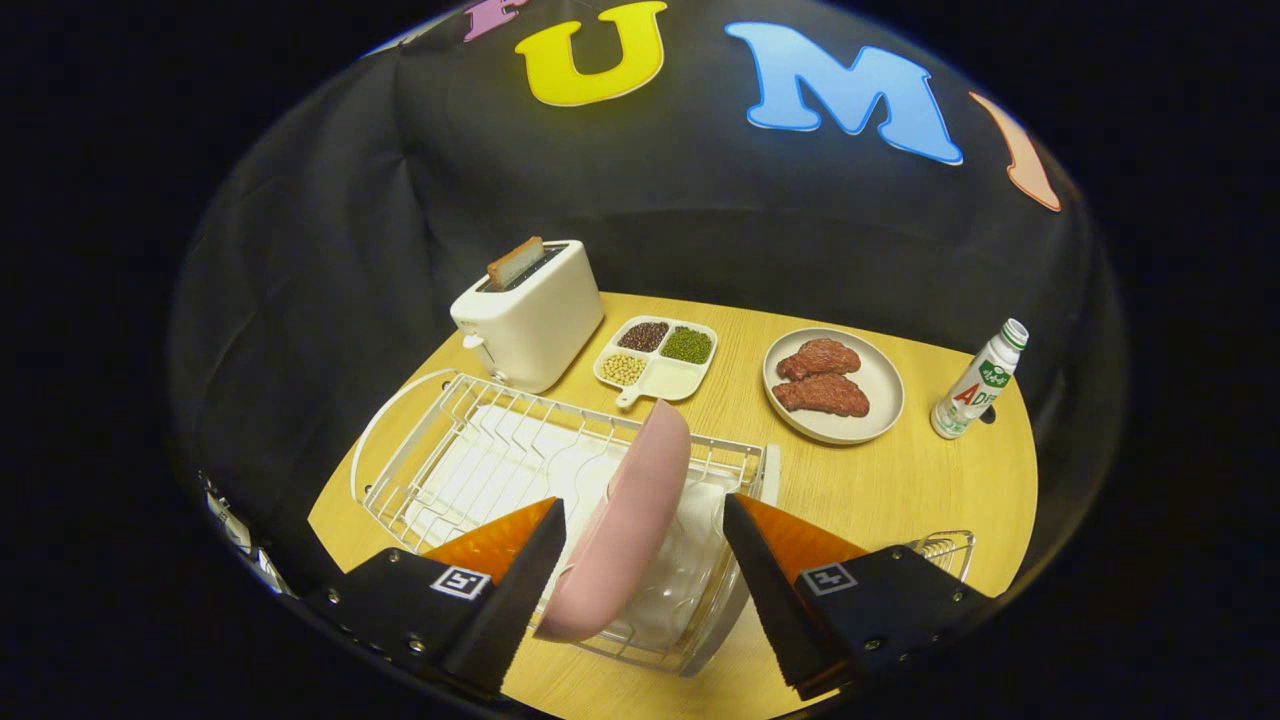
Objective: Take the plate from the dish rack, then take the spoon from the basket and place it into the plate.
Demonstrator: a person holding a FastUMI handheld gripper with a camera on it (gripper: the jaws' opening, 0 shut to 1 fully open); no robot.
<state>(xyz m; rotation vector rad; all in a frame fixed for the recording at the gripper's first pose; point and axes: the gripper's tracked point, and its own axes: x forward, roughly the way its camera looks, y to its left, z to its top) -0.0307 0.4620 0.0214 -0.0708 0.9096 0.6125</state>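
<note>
- Approaching the pale pink round plate point(630, 530), which stands on edge, tilted, in the white wire dish rack point(440, 440), the hand-held gripper point(640, 560) is shown with its fingers spread wide; the plate lies between them, and nothing is gripped, a gap being visible on each side.
- For a sound grasp, the fingers are best centred across the plate's thin rim and advanced until both pads overlap it before closing; the left finger appears nearer the plate than the right, so a slight shift to the right is advised.
- A lift along the plate's own tilt is judged safest, so that the rack's wires are not snagged.
- A corner of a wire basket point(950, 548) is seen beyond the right finger; its contents are hidden.
- The white four-part dish point(668, 382) holds dark beans, green beans and pale beans, one part being empty.
- The grey round plate point(880, 405) carries two red-brown meat pieces point(822, 378).
- The white toaster point(530, 315) holds one slice of toast point(515, 262); a capped white bottle point(980, 382) stands upright near the table's edge.
</note>
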